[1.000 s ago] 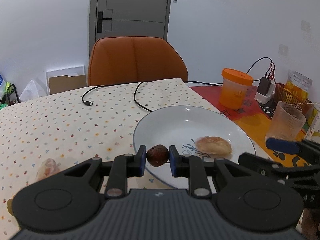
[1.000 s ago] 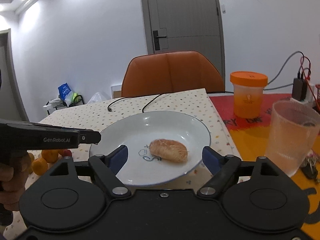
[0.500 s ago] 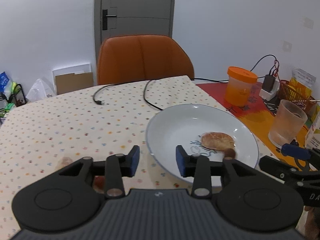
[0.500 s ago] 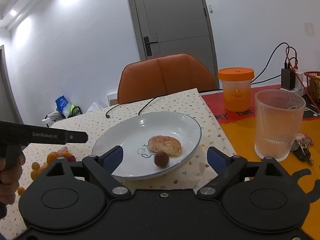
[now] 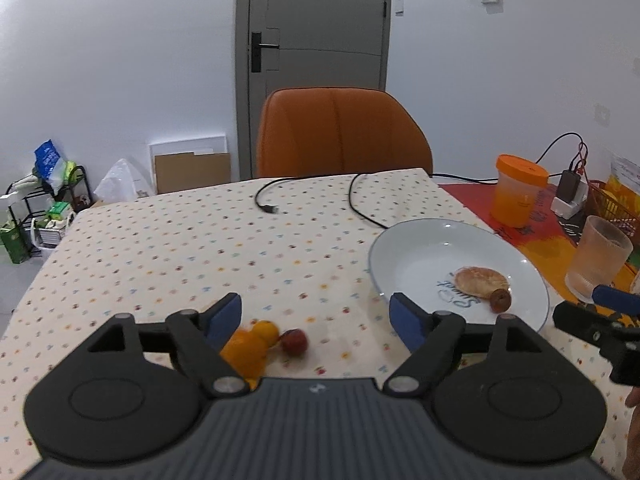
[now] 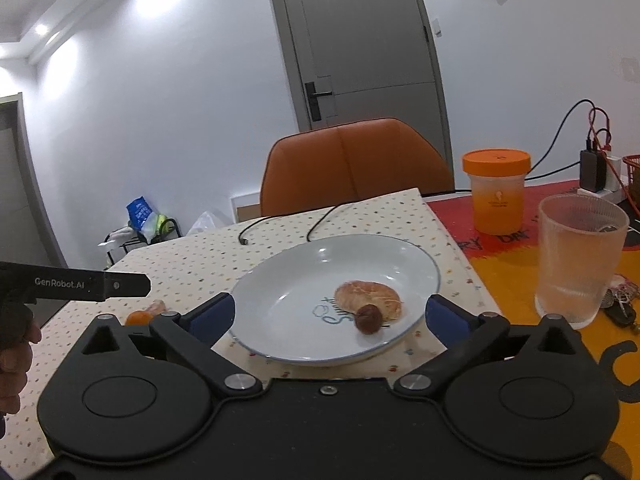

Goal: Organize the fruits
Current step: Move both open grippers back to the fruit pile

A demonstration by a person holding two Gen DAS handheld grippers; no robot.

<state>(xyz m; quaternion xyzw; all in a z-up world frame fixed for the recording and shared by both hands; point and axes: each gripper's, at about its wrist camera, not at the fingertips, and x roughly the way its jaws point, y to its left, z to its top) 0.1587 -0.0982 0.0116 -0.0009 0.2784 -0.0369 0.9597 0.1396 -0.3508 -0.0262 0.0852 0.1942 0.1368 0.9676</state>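
Since the orange fruits [image 5: 250, 346] and the red one [image 5: 294, 342] lay bunched & touching on the cloth [image 5: 180, 248], a grab at any one could've nudged the others rolling, maybe off toward the near edge. The left gripper [image 5: 316, 316] hung over them w/ jaws spread wide, nothing between, the pile sitting low by its left finger, so it looked off-centre for a clean pinch; closing there might've clipped two at once or squeezed the soft one. Blur on the oranges made exact count hard to tell.

On the plate [image 5: 404, 252], the peeled segment [image 5: 482, 280] & small brown fruit [image 5: 501, 300] sat touching, near the front rim; a careless drop beside them could've knocked the brown one out.

The right gripper [image 6: 330, 316] was level, also wide open & empty, pointed at the plate's near rim, w/ the glass [image 6: 576, 264] close on its right, a swing that way risked tipping it. A hand [image 6: 14, 356] gripped the left tool's handle.
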